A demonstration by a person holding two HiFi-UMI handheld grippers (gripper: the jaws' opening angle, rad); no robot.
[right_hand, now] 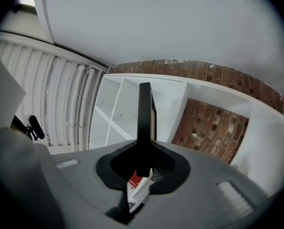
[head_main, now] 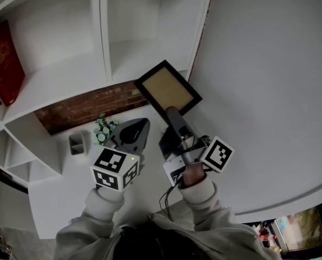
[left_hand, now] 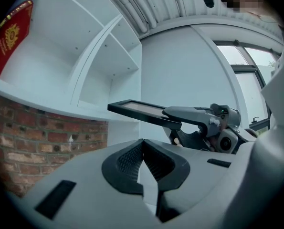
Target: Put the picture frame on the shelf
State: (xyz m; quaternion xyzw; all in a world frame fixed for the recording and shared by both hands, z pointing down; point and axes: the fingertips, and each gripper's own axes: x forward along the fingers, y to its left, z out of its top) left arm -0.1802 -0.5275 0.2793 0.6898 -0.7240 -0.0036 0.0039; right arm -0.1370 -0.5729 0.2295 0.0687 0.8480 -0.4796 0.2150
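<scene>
While the right gripper [head_main: 172, 114] pinches the black picture frame [head_main: 168, 88] by its edge before the white shelf [head_main: 69, 69], the left gripper [head_main: 142, 124] hangs beside it, jaws pressed together, empty. A red-and-white label [right_hand: 138, 184] between the right jaws is too blurred to read.

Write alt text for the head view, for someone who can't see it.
The right gripper holds a black picture frame by one edge, up in front of a white shelf unit. The left gripper, shut and empty, is beside it. A red book leans in a left compartment.
</scene>
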